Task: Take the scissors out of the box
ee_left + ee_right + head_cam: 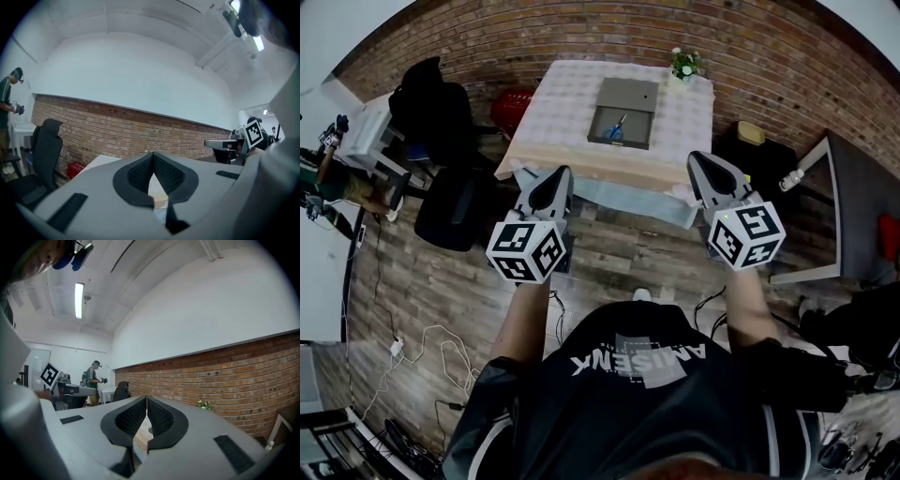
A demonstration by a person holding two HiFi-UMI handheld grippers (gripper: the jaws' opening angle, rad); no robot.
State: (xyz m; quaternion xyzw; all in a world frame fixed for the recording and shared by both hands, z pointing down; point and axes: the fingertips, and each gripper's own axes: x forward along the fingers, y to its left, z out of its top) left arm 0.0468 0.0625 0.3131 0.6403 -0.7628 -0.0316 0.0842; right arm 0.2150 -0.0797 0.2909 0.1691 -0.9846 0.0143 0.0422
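Two grippers in the air: how far along is the job? (Desk)

Barely begun, by the look of it. The scissors [617, 129] lie inside the open box [635, 124] on the table [553, 103], well apart from the person standing back on the floor. The reach, grasp and lift are all to come. (Photographer)

And the jaws? (Desk)

Left gripper [152, 157] and right gripper [146, 399] are both clenched tight on nothing, held level, touching nothing. (Photographer)
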